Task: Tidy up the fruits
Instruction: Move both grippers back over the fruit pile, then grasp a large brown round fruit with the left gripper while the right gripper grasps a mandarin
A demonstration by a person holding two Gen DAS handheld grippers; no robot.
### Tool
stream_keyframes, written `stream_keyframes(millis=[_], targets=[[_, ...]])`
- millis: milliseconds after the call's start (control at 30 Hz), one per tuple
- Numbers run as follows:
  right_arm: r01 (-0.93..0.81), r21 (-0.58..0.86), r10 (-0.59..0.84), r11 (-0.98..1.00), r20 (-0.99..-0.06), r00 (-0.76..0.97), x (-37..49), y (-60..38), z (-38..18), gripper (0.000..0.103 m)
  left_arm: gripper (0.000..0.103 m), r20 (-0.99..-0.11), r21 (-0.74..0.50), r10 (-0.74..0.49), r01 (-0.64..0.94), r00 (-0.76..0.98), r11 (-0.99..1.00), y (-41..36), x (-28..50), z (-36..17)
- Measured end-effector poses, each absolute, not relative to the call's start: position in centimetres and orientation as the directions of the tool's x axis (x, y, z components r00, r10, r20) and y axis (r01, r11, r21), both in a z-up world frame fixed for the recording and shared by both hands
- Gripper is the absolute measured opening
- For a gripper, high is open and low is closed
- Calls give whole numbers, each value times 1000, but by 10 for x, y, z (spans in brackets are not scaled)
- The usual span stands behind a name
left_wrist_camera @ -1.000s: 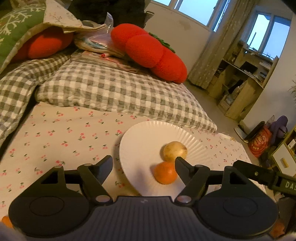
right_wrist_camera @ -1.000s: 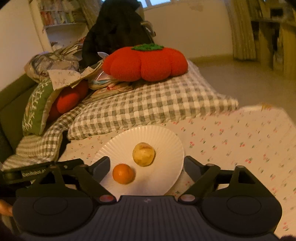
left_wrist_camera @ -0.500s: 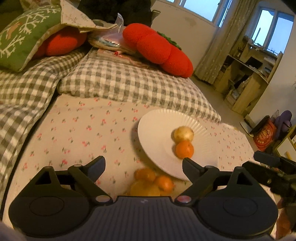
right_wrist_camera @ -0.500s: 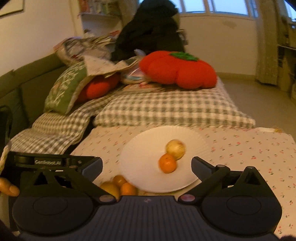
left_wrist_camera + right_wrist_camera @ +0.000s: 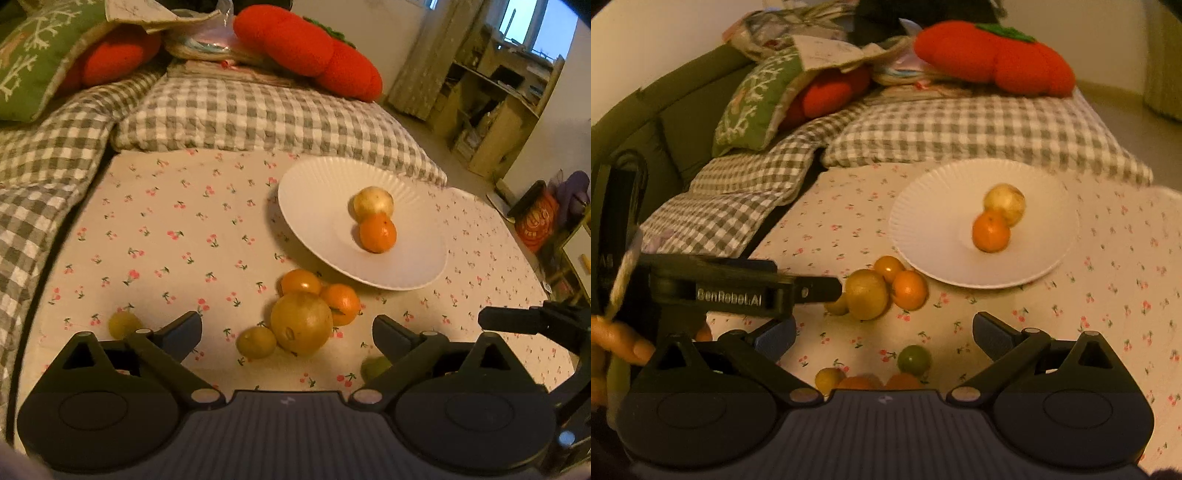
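White ribbed plate (image 5: 325, 199) sits on the cherry-print cloth (image 5: 177, 236), carrying one orange (image 5: 377, 233) touching a pale yellow fruit (image 5: 372, 201).

Left wrist view: left gripper (image 5: 287, 332) has just been opening; jaws now spread wide, nothing grasped or touched. A cluster of loose fruit (image 5: 301, 321) lies on the cloth between the jaws and the plate, with a small yellow fruit (image 5: 123, 324) apart at left.

Right wrist view: right gripper (image 5: 884, 332) jaws likewise released wide, empty. Only this view shows a green fruit (image 5: 915, 360) near its body.
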State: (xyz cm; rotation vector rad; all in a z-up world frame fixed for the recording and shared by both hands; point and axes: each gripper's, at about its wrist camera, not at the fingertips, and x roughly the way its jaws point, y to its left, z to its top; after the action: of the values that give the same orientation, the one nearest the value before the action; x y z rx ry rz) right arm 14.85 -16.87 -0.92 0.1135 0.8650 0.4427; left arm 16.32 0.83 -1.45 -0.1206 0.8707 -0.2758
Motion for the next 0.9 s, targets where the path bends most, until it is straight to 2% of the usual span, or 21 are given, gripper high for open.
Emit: stream_keyframes(millis=[100,333,633,733,800,833,900], targets=[[-303,251,386,919,-723,573,148,-173,-13,101,90,-751,-241,-306,188,585,952,7,172,-23],[-251,266,364,931,-737,569,154,-184,-20,97,90,-759,-207,-296,217,580,954,-1,182,-34],[-251,251,353,935,-732,583,156,-188,-19,82,80,-757,-109,-283,313,589,943,-22,185,-45],[-281,226,352,933,-736,578,154,-184,-19,78,69,-771,-86,-266,320,578,943,-24,190,-52],[-337,216,380,916,-733,564,151,-178,-18,78,53,-779,-81,-262,324,569,943,-24,192,-56],[-385,207,404,899,-732,549,147,-172,-17,78,49,-782,-78,-259,323,567,943,-24,192,-58],[-462,183,432,868,-736,521,140,-161,-18,77,36,-780,-105,-284,331,558,938,-22,193,-57]])
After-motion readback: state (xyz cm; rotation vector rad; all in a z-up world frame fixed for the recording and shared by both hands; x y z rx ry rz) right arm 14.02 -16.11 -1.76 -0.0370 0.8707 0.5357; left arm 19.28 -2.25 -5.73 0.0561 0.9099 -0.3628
